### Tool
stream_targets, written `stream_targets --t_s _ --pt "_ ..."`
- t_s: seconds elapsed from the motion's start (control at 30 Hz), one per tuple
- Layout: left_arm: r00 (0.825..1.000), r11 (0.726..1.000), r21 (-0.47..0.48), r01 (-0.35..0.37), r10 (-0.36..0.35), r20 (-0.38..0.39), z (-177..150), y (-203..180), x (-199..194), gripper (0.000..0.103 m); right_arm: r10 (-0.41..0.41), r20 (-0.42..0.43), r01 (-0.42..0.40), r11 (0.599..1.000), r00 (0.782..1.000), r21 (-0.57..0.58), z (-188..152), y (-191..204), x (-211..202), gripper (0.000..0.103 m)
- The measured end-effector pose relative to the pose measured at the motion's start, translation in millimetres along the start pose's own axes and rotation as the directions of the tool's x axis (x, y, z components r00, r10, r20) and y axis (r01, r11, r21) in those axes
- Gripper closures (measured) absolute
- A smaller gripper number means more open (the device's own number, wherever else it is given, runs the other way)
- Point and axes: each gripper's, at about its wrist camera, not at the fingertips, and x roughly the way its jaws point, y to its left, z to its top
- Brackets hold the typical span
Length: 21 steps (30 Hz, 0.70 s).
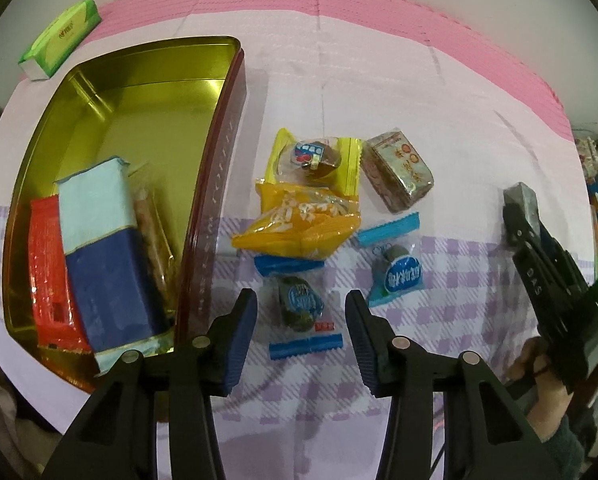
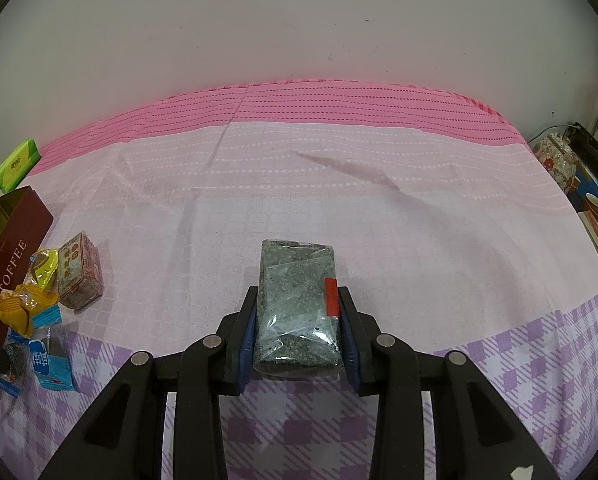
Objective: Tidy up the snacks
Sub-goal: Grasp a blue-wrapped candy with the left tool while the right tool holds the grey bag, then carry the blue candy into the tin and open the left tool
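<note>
Now, left tool (image 1: 301, 316) parted over blue-wrapped snack (image 1: 301, 308) — right tool (image 2: 299, 328) clamping grey snack bar (image 2: 299, 312).

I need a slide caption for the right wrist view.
Right gripper clamps a grey snack block above the cloth.

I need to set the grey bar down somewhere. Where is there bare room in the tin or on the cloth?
The far half of the gold tin is bare; its near end is packed with the red pack and blue box. Cloth beyond the grey bar, toward the pink stripes, lies open. Beside the tin, around the yellow packet, loose snacks crowd.
</note>
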Motion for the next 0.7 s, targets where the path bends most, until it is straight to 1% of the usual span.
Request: stream_targets --t_s 0.13,0.17,0.37,0.5,0.7 --pt "1.0 0.999 0.021 -0.029 0.029 0.009 5.0 -7.8 7.2 0.061 0.0 0.0 0.0 1.0 1.0 0.001 -0.1 0.1 0.0 0.069" --pt "0.999 0.999 0.023 -0.032 0.032 0.01 5.5 -10.4 9.9 0.064 0.0 0.0 0.0 1.0 1.0 0.001 -0.1 0.0 -0.1 0.069" --pt "0.999 0.998 0.038 -0.047 0.047 0.01 8.0 -17.3 20.3 0.072 0.0 -0.001 0.0 1.0 1.0 0.002 -0.2 -0.1 -0.1 0.069" --pt "0.999 0.997 0.059 -0.047 0.046 0.022 2.8 -21.9 21.7 0.074 0.0 -0.001 0.0 1.0 1.0 0.003 -0.3 0.0 -0.3 0.069" --pt "0.999 0.995 0.088 -0.04 0.037 0.026 -14.7 -24.2 16.6 0.075 0.0 -0.002 0.0 1.0 1.0 0.004 -0.4 -0.1 -0.4 0.069"
